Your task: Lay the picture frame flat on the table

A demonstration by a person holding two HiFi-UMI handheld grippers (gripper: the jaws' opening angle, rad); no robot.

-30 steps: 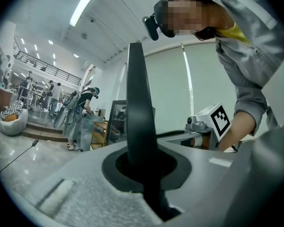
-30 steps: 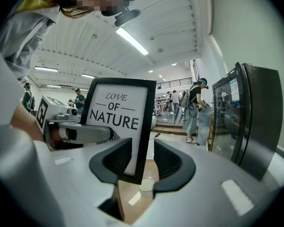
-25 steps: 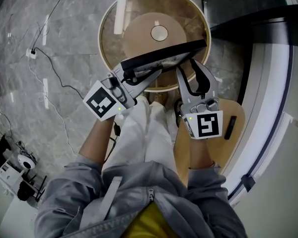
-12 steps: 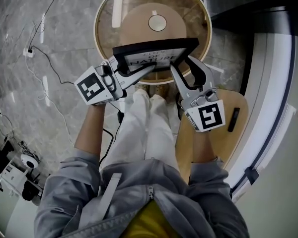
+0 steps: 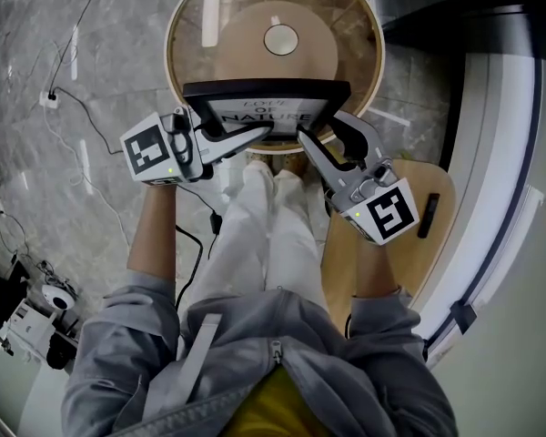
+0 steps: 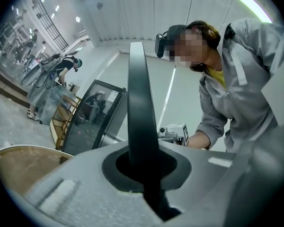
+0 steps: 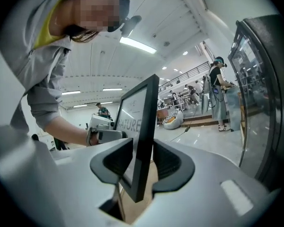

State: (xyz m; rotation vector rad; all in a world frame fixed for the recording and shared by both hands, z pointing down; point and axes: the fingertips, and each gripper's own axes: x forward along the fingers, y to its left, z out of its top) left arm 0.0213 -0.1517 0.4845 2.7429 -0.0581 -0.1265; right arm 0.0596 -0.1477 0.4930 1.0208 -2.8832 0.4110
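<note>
Swung from a slanted, edge-on pose, the one picture frame (image 5: 268,112) is seen in the head view with its printed face turned up, long axis left to right, carried over the near rim of the one round table (image 5: 175,71) by two grippers. In the left gripper view, the left gripper (image 6: 143,167) is pinched tight on the frame's edge. In the right gripper view, the right gripper (image 7: 142,164) has its jaws closing with the frame's lower corner between them.
</note>
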